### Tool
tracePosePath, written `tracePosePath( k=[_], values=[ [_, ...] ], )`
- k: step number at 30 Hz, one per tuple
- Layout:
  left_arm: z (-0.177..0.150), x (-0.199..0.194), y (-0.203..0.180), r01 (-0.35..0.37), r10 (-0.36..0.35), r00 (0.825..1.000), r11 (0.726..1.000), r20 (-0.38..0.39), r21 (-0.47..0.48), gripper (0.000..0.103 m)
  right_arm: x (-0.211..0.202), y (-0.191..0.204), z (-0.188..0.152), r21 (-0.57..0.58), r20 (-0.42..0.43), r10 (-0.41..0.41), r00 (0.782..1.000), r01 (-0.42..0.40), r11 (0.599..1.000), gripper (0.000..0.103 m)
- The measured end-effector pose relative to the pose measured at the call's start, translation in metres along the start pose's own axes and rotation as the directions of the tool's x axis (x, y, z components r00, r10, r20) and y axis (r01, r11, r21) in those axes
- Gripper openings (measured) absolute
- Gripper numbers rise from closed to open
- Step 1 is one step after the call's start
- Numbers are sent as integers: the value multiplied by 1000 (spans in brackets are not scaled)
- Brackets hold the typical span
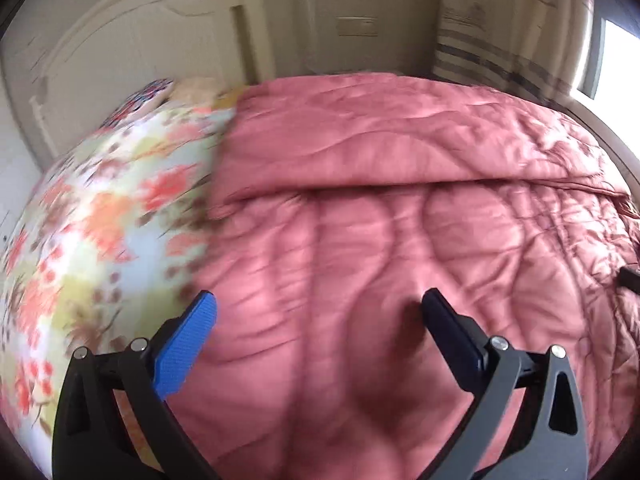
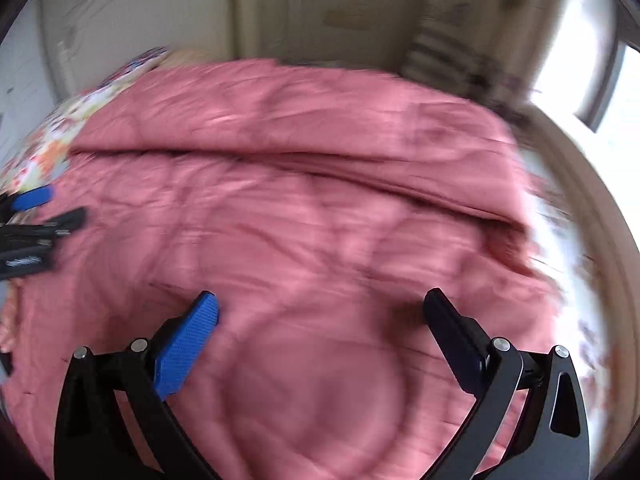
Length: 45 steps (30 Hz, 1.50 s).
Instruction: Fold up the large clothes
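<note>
A large pink quilted comforter (image 1: pixel 400 200) lies spread over the bed, with its far part folded back so a fold edge runs across it; it also fills the right wrist view (image 2: pixel 304 208). My left gripper (image 1: pixel 320 312) is open and empty just above the comforter near its left edge, and its fingers show at the left of the right wrist view (image 2: pixel 44 208). My right gripper (image 2: pixel 320 312) is open and empty above the near middle of the comforter. Both views are motion-blurred.
A floral bedsheet (image 1: pixel 92 232) is bare left of the comforter and shows at the right too (image 2: pixel 568 264). Pillows (image 1: pixel 160 92) lie against the cream headboard (image 1: pixel 120 52). A striped curtain (image 1: pixel 480 56) and a bright window (image 1: pixel 620 68) stand at the back right.
</note>
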<state>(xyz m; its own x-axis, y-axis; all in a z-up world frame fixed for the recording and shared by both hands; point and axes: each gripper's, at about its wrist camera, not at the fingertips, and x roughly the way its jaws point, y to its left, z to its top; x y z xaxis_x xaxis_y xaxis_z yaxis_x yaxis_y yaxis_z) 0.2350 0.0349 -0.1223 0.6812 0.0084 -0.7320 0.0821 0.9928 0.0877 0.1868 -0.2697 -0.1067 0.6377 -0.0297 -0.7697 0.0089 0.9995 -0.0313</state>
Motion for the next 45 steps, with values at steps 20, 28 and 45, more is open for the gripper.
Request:
tracePosePath(
  k=[20,28,45],
  values=[
    [-19,-55,-38,139,-145,984,988,103,68,101,-21,50,-15,-66,41,67,997,-64,996,98],
    [-27,-24,-54,176,-172,984,980,-47,90,101,14,90,-30,-146,-33,144,989,-147,978,99],
    [-47,-20,55,55,-65,997,983,-48,-178,101,-9,-16,-61,78,-37,7,999,-4,997,99]
  ],
)
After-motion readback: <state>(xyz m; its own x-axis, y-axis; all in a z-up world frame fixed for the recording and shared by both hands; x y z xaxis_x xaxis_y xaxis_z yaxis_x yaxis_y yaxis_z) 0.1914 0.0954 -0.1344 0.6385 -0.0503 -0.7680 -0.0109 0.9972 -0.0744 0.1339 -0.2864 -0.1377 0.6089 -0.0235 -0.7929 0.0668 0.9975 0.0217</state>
